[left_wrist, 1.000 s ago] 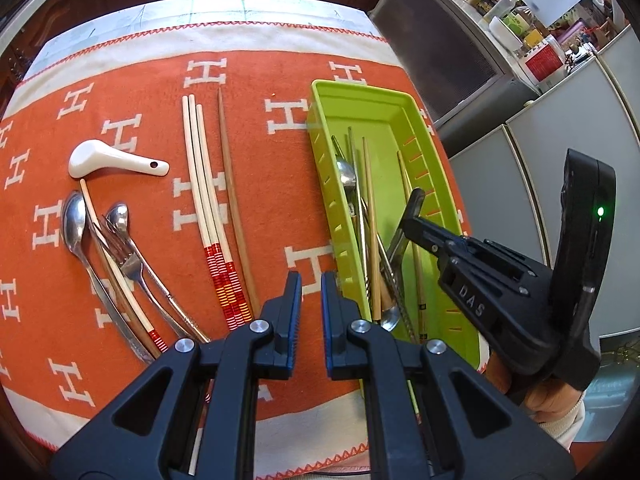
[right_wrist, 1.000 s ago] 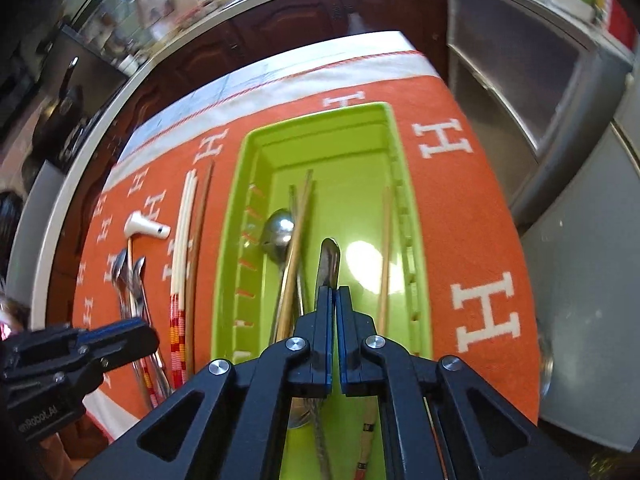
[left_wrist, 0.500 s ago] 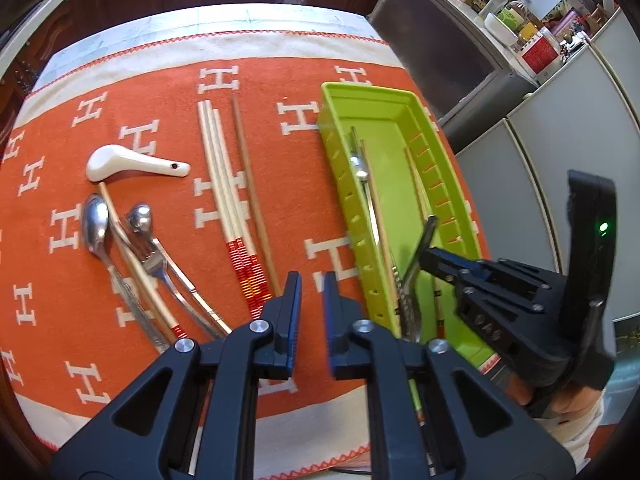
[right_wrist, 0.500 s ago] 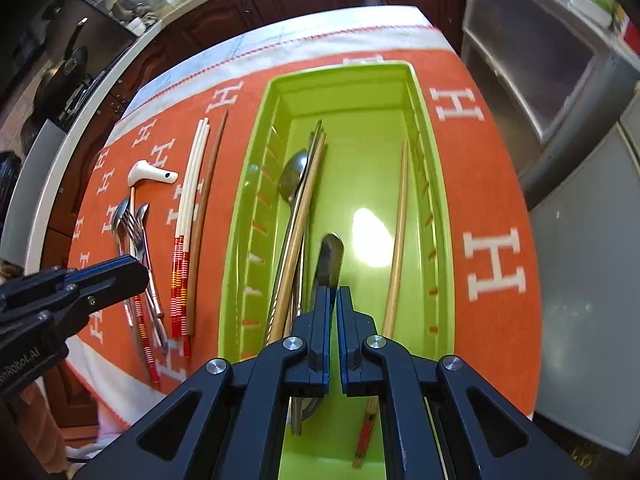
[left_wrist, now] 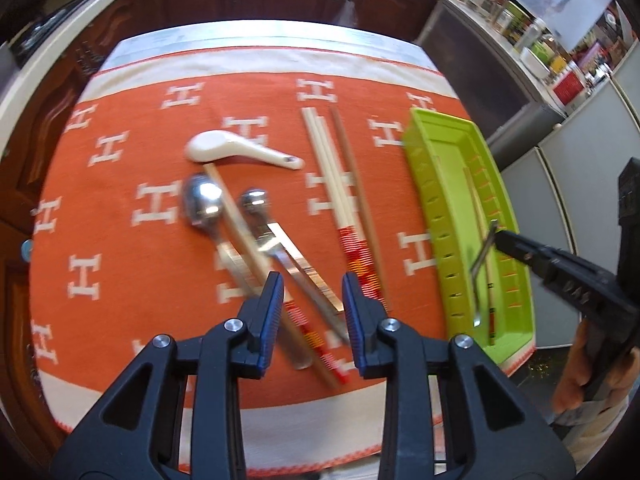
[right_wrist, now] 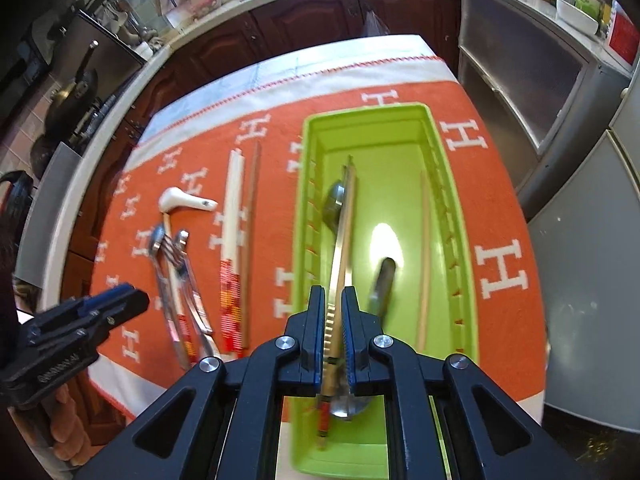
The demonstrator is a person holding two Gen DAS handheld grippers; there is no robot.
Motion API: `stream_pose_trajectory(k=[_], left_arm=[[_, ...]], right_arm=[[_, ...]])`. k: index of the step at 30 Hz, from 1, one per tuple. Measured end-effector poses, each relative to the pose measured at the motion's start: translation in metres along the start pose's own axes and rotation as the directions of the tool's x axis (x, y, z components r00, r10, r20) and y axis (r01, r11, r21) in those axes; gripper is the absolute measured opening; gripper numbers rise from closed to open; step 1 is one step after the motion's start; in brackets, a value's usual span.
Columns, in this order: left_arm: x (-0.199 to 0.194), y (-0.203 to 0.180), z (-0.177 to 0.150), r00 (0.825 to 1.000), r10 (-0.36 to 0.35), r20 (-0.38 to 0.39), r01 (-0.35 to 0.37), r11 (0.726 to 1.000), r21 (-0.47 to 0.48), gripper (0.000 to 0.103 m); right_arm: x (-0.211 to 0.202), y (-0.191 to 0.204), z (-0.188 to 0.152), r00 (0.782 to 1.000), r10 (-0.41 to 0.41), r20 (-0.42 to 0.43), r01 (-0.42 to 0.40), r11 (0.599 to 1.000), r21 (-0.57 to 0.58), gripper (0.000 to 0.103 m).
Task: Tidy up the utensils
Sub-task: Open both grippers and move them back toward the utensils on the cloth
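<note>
On the table (left_wrist: 256,36), a cloth (left_wrist: 120,184). At its right side, a tray (right_wrist: 456,216) lying lengthwise; inside, a spoon (right_wrist: 334,204) and chopsticks (right_wrist: 346,224) along the left wall, a single chopstick (right_wrist: 424,256) by the right wall, a utensil handle (right_wrist: 382,284) between. Left of the tray, three long chopsticks (left_wrist: 332,176) side by side. Further left, a soup spoon (left_wrist: 236,152) at the back; before it, two spoons (left_wrist: 204,204), a fork (left_wrist: 288,252) and one chopstick (left_wrist: 240,224) crossed in a heap.
</note>
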State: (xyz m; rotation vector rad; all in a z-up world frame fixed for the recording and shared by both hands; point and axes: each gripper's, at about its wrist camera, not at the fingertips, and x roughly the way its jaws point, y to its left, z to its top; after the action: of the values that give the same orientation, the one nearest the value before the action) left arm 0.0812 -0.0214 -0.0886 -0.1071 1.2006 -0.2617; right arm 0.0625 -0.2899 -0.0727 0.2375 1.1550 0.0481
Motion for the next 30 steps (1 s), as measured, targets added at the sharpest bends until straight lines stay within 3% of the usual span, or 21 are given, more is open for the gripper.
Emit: stream_pose_trajectory(k=[7,12,21,30], left_arm=[[-0.011,0.050,-0.004,0.999,0.051,0.015,-0.050,0.997,-0.061,0.027],[-0.008,0.074,-0.003,0.999,0.042,0.012,-0.040,0.994,-0.103,0.027],[0.028,0.109,0.005,0.995,-0.095,0.005,0.094,0.977,-0.192,0.027],[0.063,0.133,0.012,0.962,-0.270,0.026,0.265,0.914,-0.307,0.027]], right_arm=[[-0.003,0.035,0.009,0.999,0.045,0.002,-0.045,0.999,-0.022,0.009],[0.013,0.059,0.019,0.998,0.061,-0.021,-0.062,0.997,-0.044,0.009],[0.068,0.078,0.043,0.995,0.064,-0.076,-0.066,0.998,-0.023,0.015],[0.124,0.084,0.065,0.993,0.009,-0.116,-0.008,1.000,0.013,0.016]])
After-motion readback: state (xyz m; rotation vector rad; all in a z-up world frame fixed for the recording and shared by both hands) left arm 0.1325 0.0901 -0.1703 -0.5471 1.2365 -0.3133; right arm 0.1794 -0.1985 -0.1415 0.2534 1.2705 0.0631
